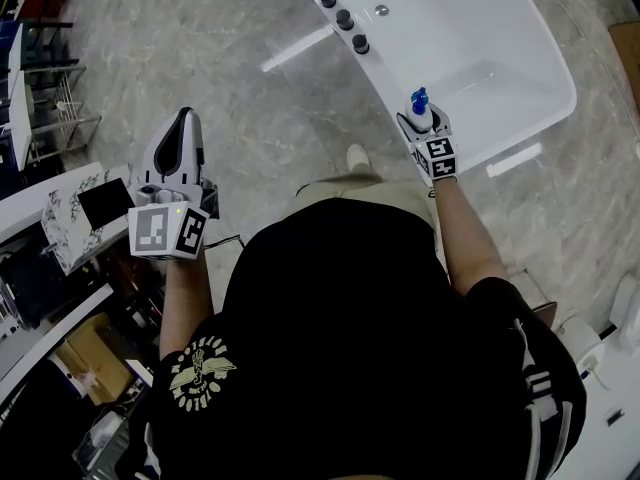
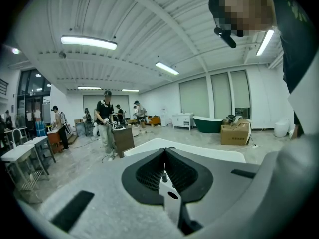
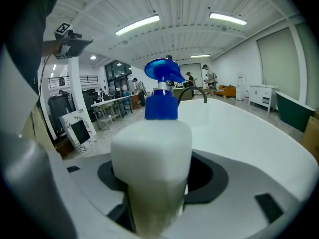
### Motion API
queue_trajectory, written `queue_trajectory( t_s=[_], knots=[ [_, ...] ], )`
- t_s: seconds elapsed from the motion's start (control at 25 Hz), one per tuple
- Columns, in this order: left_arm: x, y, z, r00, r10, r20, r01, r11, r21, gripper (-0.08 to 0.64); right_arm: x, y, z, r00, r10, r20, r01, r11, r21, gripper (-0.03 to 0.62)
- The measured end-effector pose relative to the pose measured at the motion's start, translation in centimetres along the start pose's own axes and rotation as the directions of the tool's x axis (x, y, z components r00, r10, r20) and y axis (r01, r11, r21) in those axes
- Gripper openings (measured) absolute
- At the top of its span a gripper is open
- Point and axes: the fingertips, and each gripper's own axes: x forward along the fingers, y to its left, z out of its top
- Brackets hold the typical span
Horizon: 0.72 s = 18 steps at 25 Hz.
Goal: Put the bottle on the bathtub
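Right gripper (image 1: pixel 428 138): its jaws are clamped on the bottle's white body, as is seen in the right gripper view; the bottle is held upright.
Bottle (image 1: pixel 419 108): a white body and a blue pump top (image 3: pixel 160 71) are shown. In the head view it is placed over the near rim of the bathtub; whether its base is touching the rim cannot be told.
Bathtub (image 1: pixel 500 58): a white tub is seen at the top right of the head view, with a row of dark knobs (image 1: pixel 344 18) set along its left rim. In the right gripper view its white surface is spread out behind the bottle, and a dark curved tap (image 3: pixel 195 91) is seen past the pump top.
Left gripper (image 1: pixel 184 120): its jaws are pressed together, and nothing is held between them. It is held over the grey marbled floor (image 1: pixel 200 48), well apart from the bathtub.
Left gripper's surroundings: a large hall with ceiling strip lights is shown, with several people (image 2: pixel 104 121) standing in the distance, a dark green tub (image 2: pixel 222 124) and a cardboard box (image 2: pixel 235 132) beside it.
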Motion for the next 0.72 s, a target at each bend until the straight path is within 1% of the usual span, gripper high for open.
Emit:
queue_trajectory(
  t_s=[0.08,0.2,0.4,0.52,0.6,0.72],
  knots=[
    [-0.1,-0.2,-0.7,1.000,0.001,-0.020,-0.001,1.000,0.011,0.009,0.8,0.0,-0.5,1.000,0.005,-0.011,-0.005,1.000,-0.015,0.268],
    [-0.4,-1.2,-1.0,0.999,-0.008,-0.037,0.009,1.000,0.024,0.009,1.3,-0.4,-1.0,1.000,0.003,-0.007,-0.003,1.000,-0.007,0.268],
    [-0.6,-3.2,-0.5,0.998,-0.050,-0.050,0.055,0.993,0.106,0.009,2.3,-1.1,-1.7,1.000,-0.014,0.012,0.013,1.000,0.011,0.268],
    [-0.7,-3.9,-1.0,0.996,-0.058,-0.066,0.065,0.993,0.101,0.009,2.8,-0.7,-2.0,1.000,-0.006,0.025,0.005,1.000,0.020,0.268],
    [-0.8,-4.8,-0.8,0.995,-0.071,-0.065,0.077,0.992,0.101,0.009,3.0,-0.6,-2.5,1.000,-0.007,0.028,0.006,1.000,0.024,0.268],
    [-0.9,-6.3,0.5,0.993,-0.111,-0.034,0.115,0.984,0.139,0.009,3.0,-0.7,-3.6,1.000,-0.016,0.025,0.015,1.000,0.025,0.268]
  ],
)
